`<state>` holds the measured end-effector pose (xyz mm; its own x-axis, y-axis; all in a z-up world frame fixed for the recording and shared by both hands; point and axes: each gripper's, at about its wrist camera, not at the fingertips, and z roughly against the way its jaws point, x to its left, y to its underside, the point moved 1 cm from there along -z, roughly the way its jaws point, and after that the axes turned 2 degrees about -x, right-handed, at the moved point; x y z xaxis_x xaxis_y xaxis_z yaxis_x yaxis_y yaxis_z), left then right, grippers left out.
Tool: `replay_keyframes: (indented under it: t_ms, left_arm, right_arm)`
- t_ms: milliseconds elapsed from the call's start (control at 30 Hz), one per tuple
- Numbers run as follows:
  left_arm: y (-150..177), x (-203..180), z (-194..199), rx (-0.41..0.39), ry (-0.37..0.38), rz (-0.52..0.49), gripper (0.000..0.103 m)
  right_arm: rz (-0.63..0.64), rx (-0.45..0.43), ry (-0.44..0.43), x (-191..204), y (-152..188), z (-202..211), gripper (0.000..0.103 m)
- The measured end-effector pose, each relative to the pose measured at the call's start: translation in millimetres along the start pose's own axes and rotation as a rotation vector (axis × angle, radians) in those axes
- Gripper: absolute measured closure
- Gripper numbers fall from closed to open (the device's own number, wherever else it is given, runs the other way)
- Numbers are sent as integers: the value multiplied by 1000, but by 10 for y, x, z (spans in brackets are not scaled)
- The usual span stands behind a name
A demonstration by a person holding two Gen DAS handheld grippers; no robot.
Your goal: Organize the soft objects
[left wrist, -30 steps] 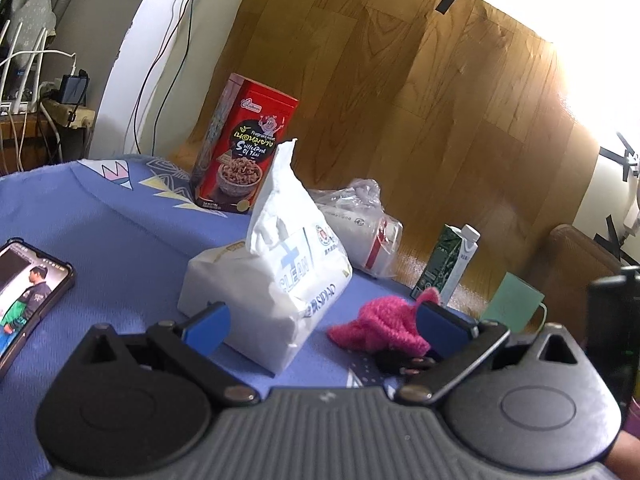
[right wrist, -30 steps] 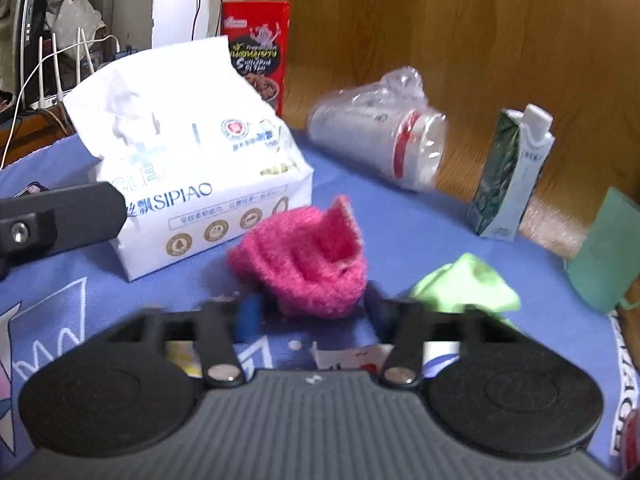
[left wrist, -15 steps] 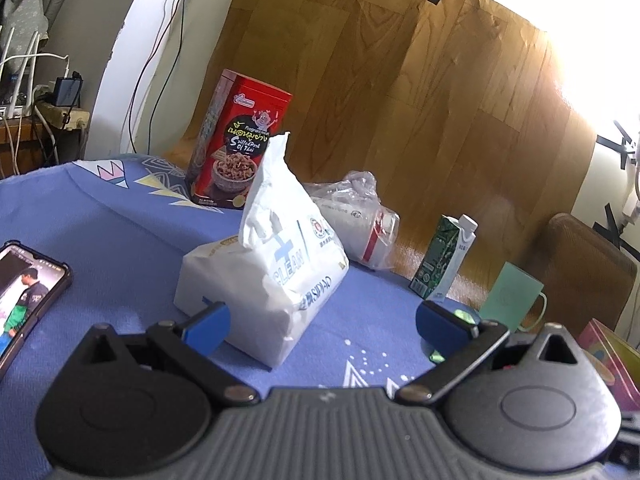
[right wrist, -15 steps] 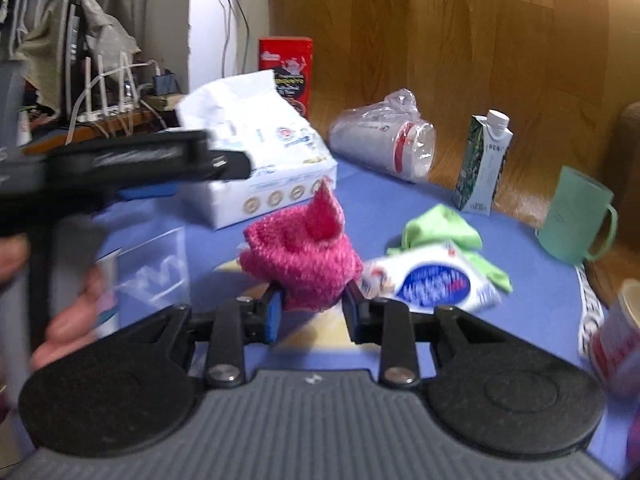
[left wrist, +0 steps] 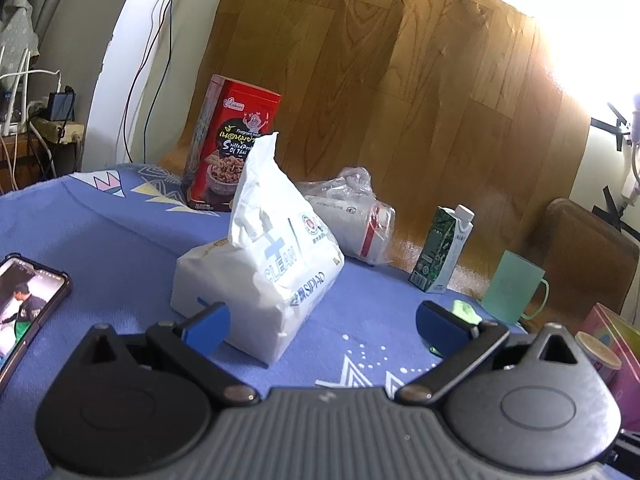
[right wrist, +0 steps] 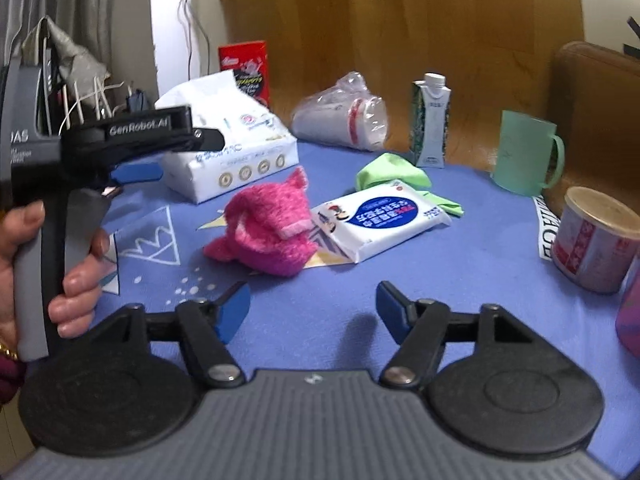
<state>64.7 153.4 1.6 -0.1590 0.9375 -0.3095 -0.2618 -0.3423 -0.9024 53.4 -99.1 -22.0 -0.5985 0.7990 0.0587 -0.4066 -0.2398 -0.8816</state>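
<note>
My right tongs [right wrist: 313,308] stand wide with nothing between them, hanging just above the blue surface [right wrist: 460,280] near its front edge; the pink fluffy cloth [right wrist: 268,236] lies crumpled ahead of them, toward the middle of the surface, apart from the pads, its right side touching the flat wipes packet [right wrist: 380,216]; I judge the soft things are being gathered there, since the green cloth [right wrist: 394,176] sits bunched just behind that packet, partly under it. My left tongs [left wrist: 322,324] are spread wide too and hold nothing; I keep them raised, in my left hand [right wrist: 64,276], toward the left edge, out of the right one's path; their near pad sits in front of the tall tissue pack [left wrist: 272,264], though I cannot tell if it touches. The hard things line the far edge: the red tin [left wrist: 232,144], the bagged cups [right wrist: 340,120], the carton [right wrist: 430,120] and the green mug [right wrist: 524,152]; I would guess they stay back to leave the middle free for sorting.
</note>
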Motion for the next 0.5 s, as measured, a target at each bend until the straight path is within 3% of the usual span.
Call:
replay_keyframes:
  t_ms: [233, 500]
  left_arm:
    - [3, 5, 0, -1, -23, 7, 0]
    - [5, -26, 16, -18, -29, -15, 0]
  right_arm:
    - [17, -27, -1, 12, 33, 75, 24]
    - [-52, -35, -44, -67, 26, 94, 1]
